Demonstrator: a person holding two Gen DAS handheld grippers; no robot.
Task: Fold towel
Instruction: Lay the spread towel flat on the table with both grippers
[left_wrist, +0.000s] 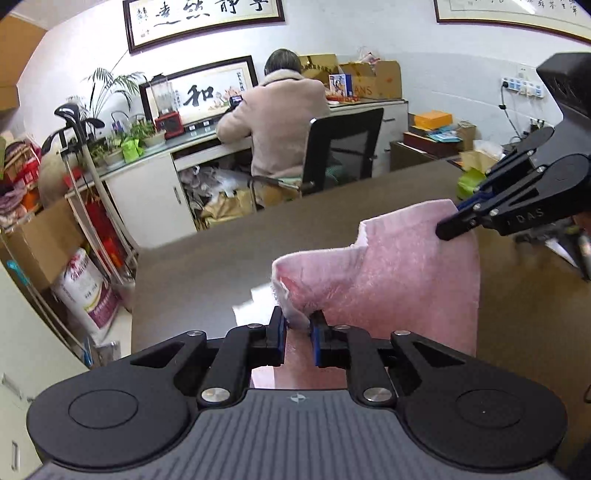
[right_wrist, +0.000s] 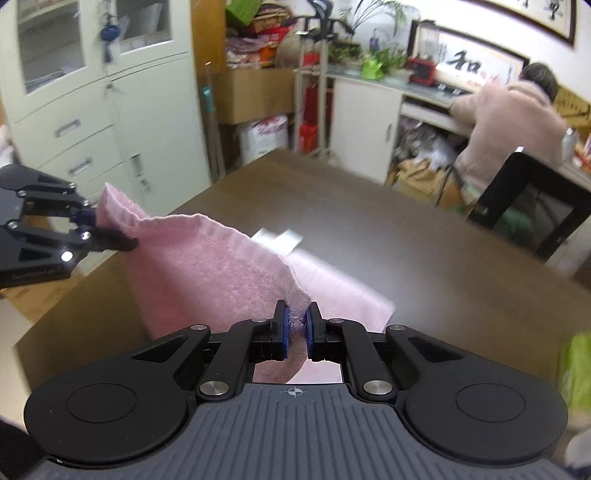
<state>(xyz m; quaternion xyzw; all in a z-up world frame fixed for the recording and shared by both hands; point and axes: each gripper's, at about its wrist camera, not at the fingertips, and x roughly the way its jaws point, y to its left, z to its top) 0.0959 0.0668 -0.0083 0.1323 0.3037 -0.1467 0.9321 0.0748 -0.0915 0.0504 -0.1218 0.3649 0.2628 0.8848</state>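
- Over the brown table (left_wrist: 207, 258), which fills the middle of both views, a pink towel (left_wrist: 399, 280) is held up by its top edge, and its lower part seems to reach the tabletop.
- The towel has a soft, fluffy pile and a pale, even pink colour; the upper edge sags in a curve between the two held corners, and near each corner the cloth folds over on itself.
- In the right wrist view, more of the towel (right_wrist: 207, 273) lies flat on the table beyond the raised part, with a straight far edge.
- The left gripper (left_wrist: 298, 325) has its jaws closed on one bunched corner of the towel; the blue pads press the cloth from both sides.
- The right gripper (right_wrist: 296, 320) is clamped on the other corner in the same way, with pink cloth squeezed between its pads.
- Each gripper appears also in the other view, at the side: the right gripper (left_wrist: 448, 227) and the left gripper (right_wrist: 110, 230), both with the tips touching the towel edge.
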